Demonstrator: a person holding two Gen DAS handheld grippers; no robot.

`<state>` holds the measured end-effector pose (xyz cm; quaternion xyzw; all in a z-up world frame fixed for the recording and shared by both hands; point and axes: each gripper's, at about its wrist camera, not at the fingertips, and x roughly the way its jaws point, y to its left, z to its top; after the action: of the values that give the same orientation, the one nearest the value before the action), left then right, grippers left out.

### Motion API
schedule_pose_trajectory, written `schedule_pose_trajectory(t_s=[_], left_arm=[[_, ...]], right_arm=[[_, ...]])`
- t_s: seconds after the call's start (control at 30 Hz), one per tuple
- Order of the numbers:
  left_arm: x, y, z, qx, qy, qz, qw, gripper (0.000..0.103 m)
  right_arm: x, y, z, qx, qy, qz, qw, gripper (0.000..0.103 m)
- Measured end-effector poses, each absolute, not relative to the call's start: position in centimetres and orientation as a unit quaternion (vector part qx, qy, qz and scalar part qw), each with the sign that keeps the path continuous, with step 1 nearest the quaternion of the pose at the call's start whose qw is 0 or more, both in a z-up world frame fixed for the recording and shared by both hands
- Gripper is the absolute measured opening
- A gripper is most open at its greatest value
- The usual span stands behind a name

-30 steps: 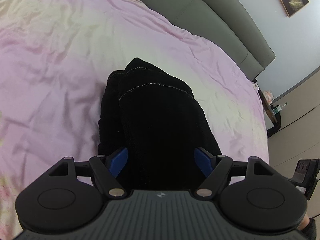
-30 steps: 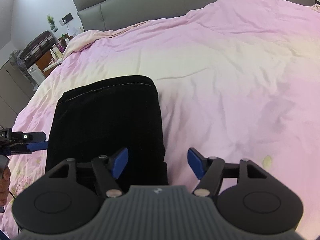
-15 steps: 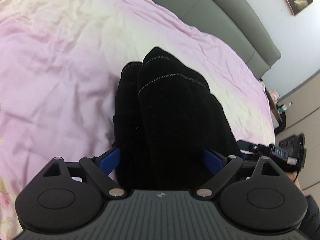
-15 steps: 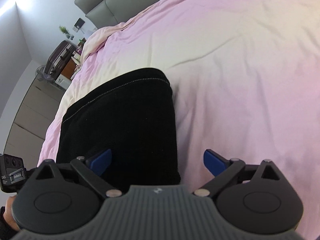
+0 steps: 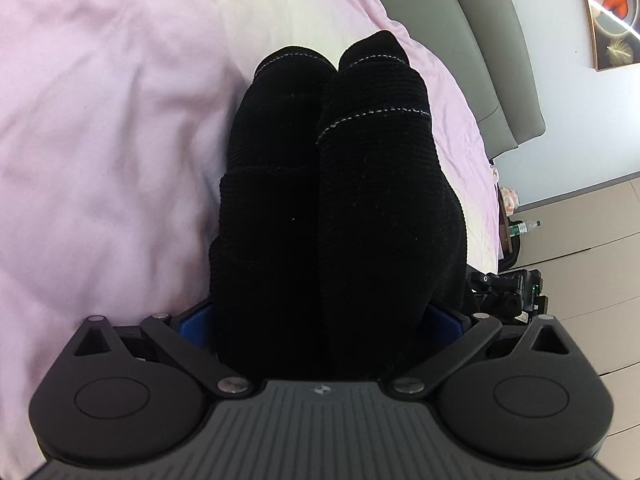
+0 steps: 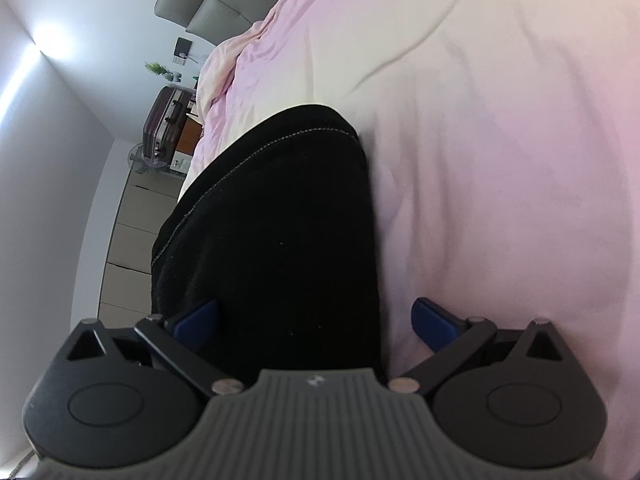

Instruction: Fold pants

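Black corduroy pants (image 5: 332, 184) lie folded in a thick bundle on the pink bedsheet (image 5: 100, 140), hems with pale stitching at the far end. My left gripper (image 5: 320, 320) is open wide and low over the near end. Its blue fingertips (image 5: 192, 322) straddle the bundle, which fills the gap between them. In the right wrist view the pants (image 6: 272, 240) run up the left half. My right gripper (image 6: 316, 320) is open over their right edge, with one fingertip (image 6: 434, 320) above bare sheet (image 6: 500, 160). The right gripper (image 5: 508, 288) also shows beside the bundle in the left view.
A grey padded headboard (image 5: 472, 32) closes the far side of the bed, with a framed picture (image 5: 608, 4) on the wall. Beyond the bed's edge stand a suitcase (image 6: 164, 124), a fan (image 6: 140, 160) and pale cabinets (image 6: 132, 232). Bottles (image 5: 524, 226) sit by the bed.
Both grippers have opened wider and sunk closer to the pants. The right gripper has rolled, so the bed now looks tilted. The right gripper came into the left view.
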<state>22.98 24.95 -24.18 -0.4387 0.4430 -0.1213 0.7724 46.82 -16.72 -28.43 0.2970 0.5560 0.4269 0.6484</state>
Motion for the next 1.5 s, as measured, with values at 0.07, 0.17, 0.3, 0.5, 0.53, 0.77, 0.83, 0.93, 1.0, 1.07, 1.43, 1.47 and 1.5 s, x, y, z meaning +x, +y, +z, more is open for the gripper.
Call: schedule_pose_trajectory(t_s=[0.07, 0.17, 0.3, 0.5, 0.53, 0.77, 0.83, 0.93, 1.0, 1.07, 1.43, 1.47, 1.5], left_arm=[[23.2, 24.9, -24.2, -0.442, 0.444, -0.122, 0.770, 0.103], [23.3, 24.7, -24.1, -0.442, 0.445, -0.119, 0.770, 0.103], [23.1, 24.4, -23.8, -0.441, 0.439, -0.120, 0.774, 0.103], [22.9, 25.2, -23.5, -0.455, 0.434, -0.134, 0.766, 0.103], [22.8, 25.3, -23.3, -0.456, 0.434, -0.141, 0.764, 0.099], [21.2, 26.2, -19.9, -0.431, 0.433, -0.162, 0.775, 0.091], [20.3, 27.2, -18.7, -0.428, 0.428, -0.161, 0.780, 0.091], [19.2, 29.4, -16.7, -0.422, 0.424, -0.160, 0.785, 0.091], [18.8, 31.2, -15.1, -0.410, 0.424, -0.162, 0.791, 0.091], [18.4, 33.2, -13.7, -0.398, 0.424, -0.164, 0.797, 0.091], [13.8, 44.5, -9.8, -0.376, 0.423, -0.129, 0.814, 0.091], [13.1, 45.5, -10.0, -0.381, 0.422, -0.126, 0.813, 0.091], [12.5, 46.3, -10.4, -0.385, 0.421, -0.124, 0.812, 0.091]], right_arm=[[47.2, -16.3, -28.8, 0.303, 0.560, 0.434, 0.637, 0.098], [47.7, -15.4, -29.3, 0.316, 0.565, 0.442, 0.620, 0.098], [46.9, -12.9, -29.2, 0.307, 0.568, 0.465, 0.606, 0.096], [44.7, -12.6, -26.7, 0.291, 0.534, 0.476, 0.636, 0.069], [44.3, -12.9, -26.2, 0.295, 0.529, 0.476, 0.638, 0.067], [41.1, -12.5, -22.5, 0.311, 0.520, 0.469, 0.643, 0.064], [40.0, -11.5, -21.2, 0.314, 0.518, 0.466, 0.645, 0.064], [38.5, -9.1, -18.8, 0.319, 0.509, 0.465, 0.651, 0.064], [37.5, -7.1, -17.5, 0.326, 0.503, 0.463, 0.653, 0.064], [36.5, -4.9, -16.4, 0.337, 0.498, 0.461, 0.653, 0.064], [31.8, 9.3, -14.0, 0.373, 0.507, 0.466, 0.622, 0.064], [31.6, 10.7, -13.9, 0.369, 0.510, 0.468, 0.620, 0.064], [31.3, 11.9, -13.9, 0.365, 0.513, 0.470, 0.619, 0.064]])
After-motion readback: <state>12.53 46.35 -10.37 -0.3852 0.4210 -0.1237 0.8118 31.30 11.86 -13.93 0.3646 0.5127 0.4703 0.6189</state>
